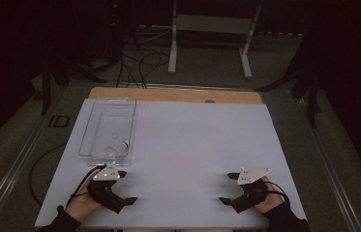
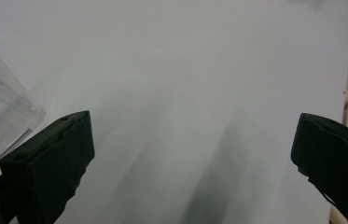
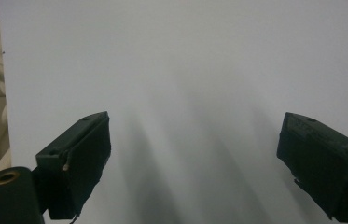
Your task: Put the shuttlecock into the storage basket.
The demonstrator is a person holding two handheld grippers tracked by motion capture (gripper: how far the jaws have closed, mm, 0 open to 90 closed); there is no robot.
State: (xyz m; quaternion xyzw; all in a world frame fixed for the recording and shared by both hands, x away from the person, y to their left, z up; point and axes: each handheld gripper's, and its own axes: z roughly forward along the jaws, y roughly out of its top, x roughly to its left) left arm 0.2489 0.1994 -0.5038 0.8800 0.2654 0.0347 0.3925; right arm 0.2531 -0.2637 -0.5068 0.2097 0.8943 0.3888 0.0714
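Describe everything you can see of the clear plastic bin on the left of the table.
The clear plastic bin is a long, see-through rectangular container with rounded corners and no lid in sight. It lies flat on the white tabletop, lengthwise away from the person, on the left side near the far edge. A small clear bottle with a white cap lies on its side at the near end. The left gripper sits just short of it, jaws open, not touching. A rounded corner appears in the left gripper view.
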